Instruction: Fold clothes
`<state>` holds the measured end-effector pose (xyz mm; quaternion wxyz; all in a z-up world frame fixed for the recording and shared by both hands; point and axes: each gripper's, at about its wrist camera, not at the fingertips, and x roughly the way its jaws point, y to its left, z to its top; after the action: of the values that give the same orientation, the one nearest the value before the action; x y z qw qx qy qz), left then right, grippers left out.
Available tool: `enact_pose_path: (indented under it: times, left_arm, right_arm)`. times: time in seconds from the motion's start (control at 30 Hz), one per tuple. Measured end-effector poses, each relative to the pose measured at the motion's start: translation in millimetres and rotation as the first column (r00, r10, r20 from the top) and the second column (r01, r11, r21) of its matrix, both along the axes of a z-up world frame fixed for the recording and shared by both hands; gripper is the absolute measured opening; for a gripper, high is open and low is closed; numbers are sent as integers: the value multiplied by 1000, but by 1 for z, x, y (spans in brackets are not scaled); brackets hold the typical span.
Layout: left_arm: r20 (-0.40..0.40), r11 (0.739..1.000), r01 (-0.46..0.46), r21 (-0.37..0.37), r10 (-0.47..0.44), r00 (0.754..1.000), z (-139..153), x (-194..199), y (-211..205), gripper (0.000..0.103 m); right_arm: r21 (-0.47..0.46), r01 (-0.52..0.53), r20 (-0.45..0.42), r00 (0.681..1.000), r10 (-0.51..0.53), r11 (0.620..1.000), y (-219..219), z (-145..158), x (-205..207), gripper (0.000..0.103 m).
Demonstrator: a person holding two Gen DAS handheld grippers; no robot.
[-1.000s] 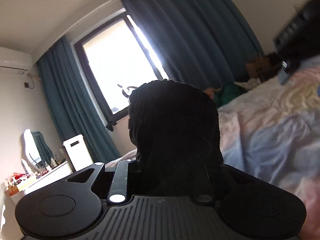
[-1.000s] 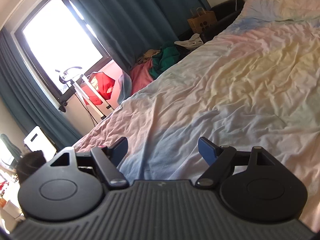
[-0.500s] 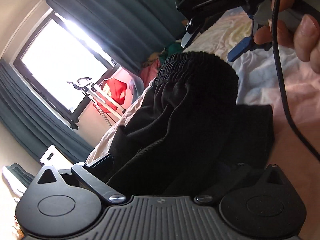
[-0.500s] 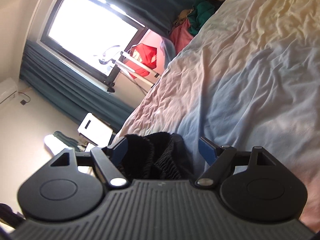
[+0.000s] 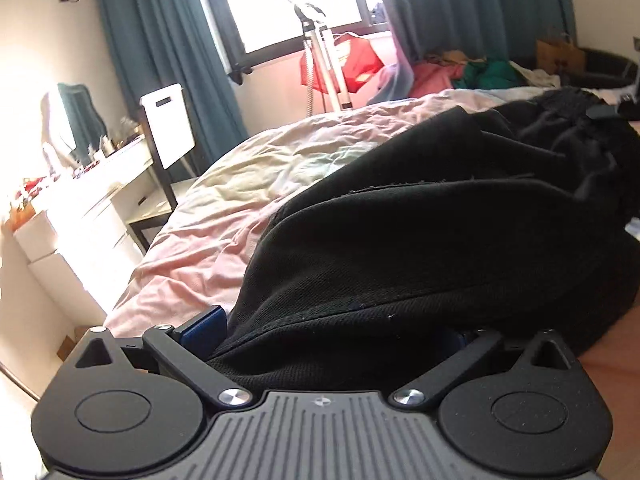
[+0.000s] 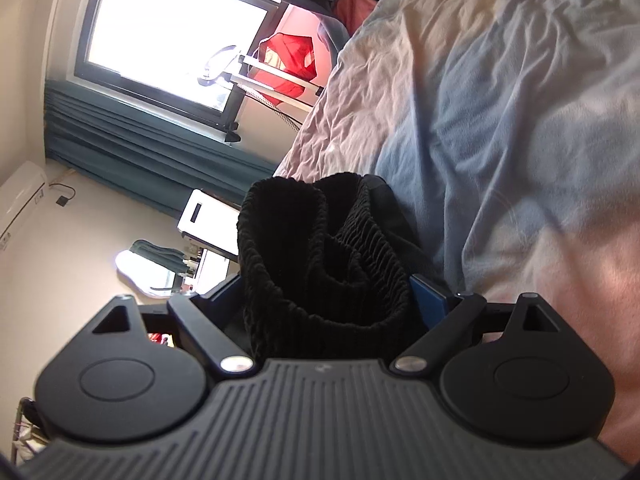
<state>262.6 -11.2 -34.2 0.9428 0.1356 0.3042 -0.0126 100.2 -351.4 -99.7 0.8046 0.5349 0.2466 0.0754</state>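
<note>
We find the black garment (image 5: 440,240) on the bed (image 5: 224,240), bunched waistband (image 6: 320,248) between the right gripper (image 6: 326,296)'s just-widened, unclamped fingers, the left gripper (image 5: 332,336)'s fingers fully spread around its hem.

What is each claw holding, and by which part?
Left claw: wide open, black garment loose between. Right claw: bunched waistband fills its gap; grip cannot be told. Both sets of jaws have just been opening.
</note>
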Motion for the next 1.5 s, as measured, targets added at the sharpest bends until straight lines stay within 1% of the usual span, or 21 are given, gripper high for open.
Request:
enact_pose_path:
  times: [0.07,0.13,0.2,0.3,0.37,0.4,0.5,0.53,0.67,0.8,0.87,0.93,1.0,1.03,1.1,1.2,1.23,1.27,1.37,1.47,1.5]
  left_arm:
    - [-11,997,-40,-64,39,999,1,-15,13,103]
    - [-16,993,-59,-98,58,998,0,-24,17,103]
    - [-19,990,-69,-121,67,998,-4,-51,12,103]
    - [-24,984,-84,-156,81,996,-11,-93,5,103]
    - [-21,984,-83,-158,81,997,-14,-106,2,103]
    - [-20,984,-82,-158,80,997,-15,-111,1,103]
    - [-15,984,-79,-158,78,997,-18,-124,-3,103]
    - [-13,984,-79,-158,78,997,-18,-125,-3,103]
    - [0,986,-69,-154,70,998,-21,-133,-6,103]
    - [34,978,-42,-206,50,998,-20,-143,-1,103]
    - [54,974,-17,-227,30,998,-18,-149,0,103]
    - [53,971,2,-241,11,999,-15,-152,-1,103]
    - [49,970,15,-244,-3,999,-15,-155,-2,103]
    - [47,971,17,-237,-6,999,-15,-155,-3,103]
    - [30,979,12,-201,-6,1000,-18,-155,-6,103]
    - [-59,975,-45,-219,33,998,-28,-146,0,103]
    - [-109,962,-82,-260,55,993,-32,-141,6,103]
    - [-161,938,-127,-322,78,984,-36,-136,17,103]
    - [-294,835,-248,-492,110,950,-47,-126,46,103]
    - [-320,789,-291,-541,126,939,-48,-130,56,103]
    - [-321,787,-295,-542,130,938,-47,-131,56,103]
  right_arm:
    - [25,-27,6,1000,27,999,5,-1,0,91]
    - [23,-52,21,998,52,998,11,0,0,94]
    - [1,-67,37,997,66,998,17,2,1,102]
    - [-65,-78,39,996,81,995,26,5,4,103]
    - [-105,-76,43,996,81,992,32,3,7,103]
    - [-127,-78,31,996,82,989,34,2,10,101]
    - [-244,-61,-10,998,60,968,42,4,16,71]
    - [-261,-59,-10,998,58,964,42,5,17,67]
    - [-330,-58,24,997,69,942,42,17,18,57]
    - [-337,-21,169,982,82,941,36,47,15,50]
    - [-394,4,252,962,104,919,39,67,10,50]
    - [-447,25,283,952,115,894,40,77,6,50]
    - [-456,26,268,957,109,890,34,74,7,50]
    - [-446,19,234,968,96,895,30,66,9,50]
    - [-400,3,126,991,53,916,21,44,13,50]
    - [-294,-10,-6,1000,9,956,9,7,11,51]
    - [-254,-11,-47,999,-1,967,5,-6,10,52]
    - [-216,-10,-78,997,-7,976,2,-15,8,52]
    - [-154,-9,-66,998,-1,988,-1,-12,7,59]
    - [-174,-40,-56,998,30,984,7,-7,4,64]
    - [-185,-50,-60,997,39,982,9,-6,2,64]
